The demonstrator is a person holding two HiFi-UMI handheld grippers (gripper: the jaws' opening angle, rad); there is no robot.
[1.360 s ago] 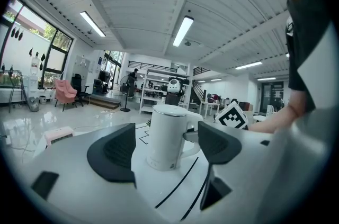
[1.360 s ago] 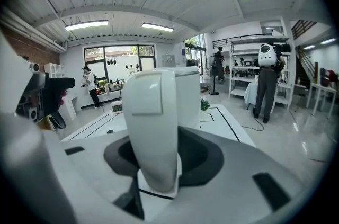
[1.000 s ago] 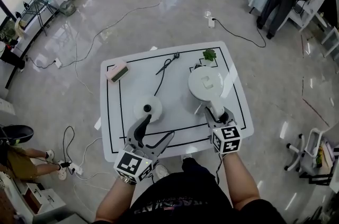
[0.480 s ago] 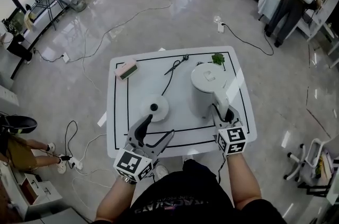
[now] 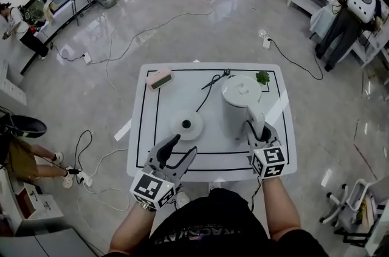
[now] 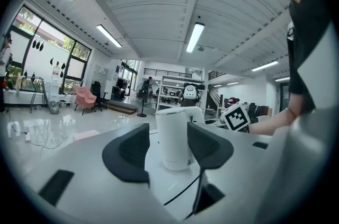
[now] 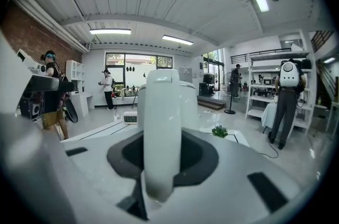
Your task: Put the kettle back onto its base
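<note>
As the right gripper point(image 5: 256, 127), fingers point(image 7: 198, 157) just closing, clamps the kettle point(image 5: 240, 98) by its handle point(image 7: 161, 133) and the left gripper point(image 5: 184, 145) has just narrowed on nothing, a loose pinch could swing the kettle wide of its base point(image 5: 186, 126).

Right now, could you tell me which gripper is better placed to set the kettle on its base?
Right. The right gripper, whose jaws have just been closing, clamps the kettle by its handle. The left gripper, jaws also just closing, holds nothing and sits beside the base.
</note>
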